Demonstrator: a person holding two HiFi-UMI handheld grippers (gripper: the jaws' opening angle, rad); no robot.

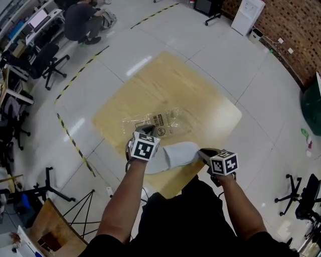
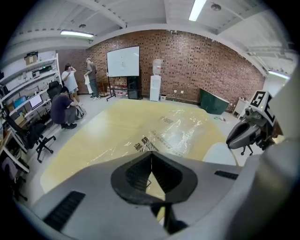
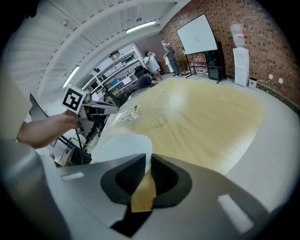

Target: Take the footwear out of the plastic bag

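A white slipper lies at the near edge of the wooden table, outside the clear plastic bag. My right gripper is shut on the slipper's right end; in the right gripper view the slipper has its thin edge pinched between the pads. My left gripper sits at the bag's near edge with its jaws shut, and a thin film of the bag seems caught at the tips. The left gripper view shows the right gripper beside the slipper.
The table's front edge is right below both grippers. A person crouches at the far left near desks and office chairs. A tripod stands at the near left. A water dispenser and a brick wall are at the back right.
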